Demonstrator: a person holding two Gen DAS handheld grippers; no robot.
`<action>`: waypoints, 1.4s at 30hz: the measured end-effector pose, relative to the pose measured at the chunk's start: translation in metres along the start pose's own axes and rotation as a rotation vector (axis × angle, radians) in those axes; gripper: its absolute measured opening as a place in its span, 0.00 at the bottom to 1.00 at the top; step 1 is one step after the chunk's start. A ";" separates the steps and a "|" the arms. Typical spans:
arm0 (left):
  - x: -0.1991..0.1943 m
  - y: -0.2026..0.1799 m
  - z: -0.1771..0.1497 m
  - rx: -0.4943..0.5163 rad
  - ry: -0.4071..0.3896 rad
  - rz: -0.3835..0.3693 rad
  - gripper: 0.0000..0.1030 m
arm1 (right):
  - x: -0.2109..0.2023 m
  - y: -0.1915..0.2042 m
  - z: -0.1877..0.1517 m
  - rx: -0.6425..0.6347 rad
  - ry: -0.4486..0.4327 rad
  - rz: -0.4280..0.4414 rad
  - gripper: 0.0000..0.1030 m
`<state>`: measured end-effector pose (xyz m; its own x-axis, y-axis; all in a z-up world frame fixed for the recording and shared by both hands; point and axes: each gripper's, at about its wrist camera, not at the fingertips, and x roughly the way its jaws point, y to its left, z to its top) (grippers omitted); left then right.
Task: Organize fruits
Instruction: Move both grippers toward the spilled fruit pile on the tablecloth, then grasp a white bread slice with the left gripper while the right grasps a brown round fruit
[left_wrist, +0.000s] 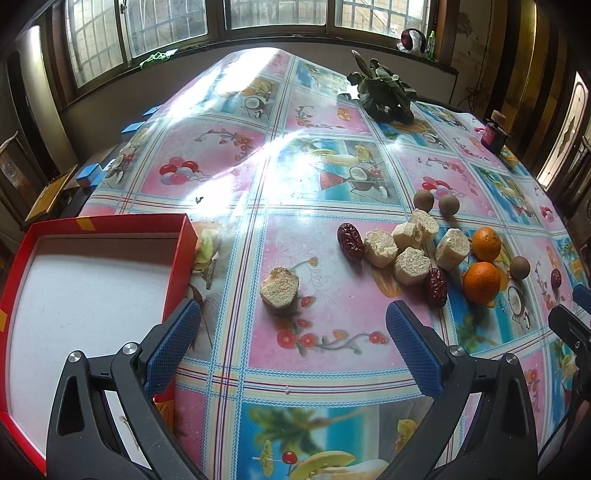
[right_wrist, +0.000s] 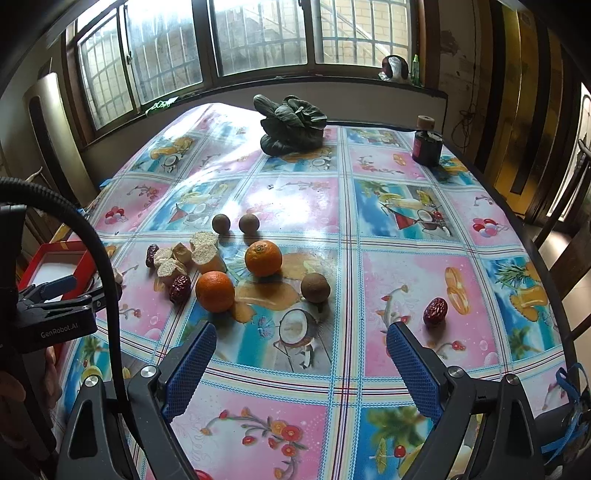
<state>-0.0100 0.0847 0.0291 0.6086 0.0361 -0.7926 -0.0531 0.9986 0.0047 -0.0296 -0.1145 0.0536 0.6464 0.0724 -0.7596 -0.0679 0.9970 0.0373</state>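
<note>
Fruit sat loose on the patterned tablecloth (right_wrist: 369, 221), right of the red box (left_wrist: 92, 295). Near orange (right_wrist: 215, 291) and far orange (right_wrist: 263, 257) were close together but apart, both round, no long axis to call. Red date (right_wrist: 435, 312) lay alone at right, long axis tilted up-right toward the far edge. Another date (left_wrist: 349, 242) sat left of the pale cut chunks (left_wrist: 406, 243), long axis running near-to-far. One stray chunk (left_wrist: 279, 287) lay nearer the box, cut face up. Left gripper (left_wrist: 293, 328) was spread wide, nothing between the pads, its left finger over the box corner. Right gripper (right_wrist: 301, 349) was spread too, empty, above the cloth.
</note>
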 end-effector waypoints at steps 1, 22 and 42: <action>0.001 -0.001 0.000 0.008 -0.001 0.005 0.99 | 0.001 0.000 0.000 0.001 0.001 -0.002 0.91; 0.016 0.001 0.002 -0.002 0.030 0.004 0.99 | 0.016 0.011 0.001 -0.041 0.034 0.006 0.91; 0.028 0.005 0.004 0.064 0.066 -0.058 0.58 | 0.019 -0.007 0.002 -0.008 0.040 -0.015 0.90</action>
<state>0.0096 0.0904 0.0095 0.5554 -0.0220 -0.8313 0.0320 0.9995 -0.0051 -0.0149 -0.1195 0.0400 0.6163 0.0563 -0.7855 -0.0650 0.9977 0.0205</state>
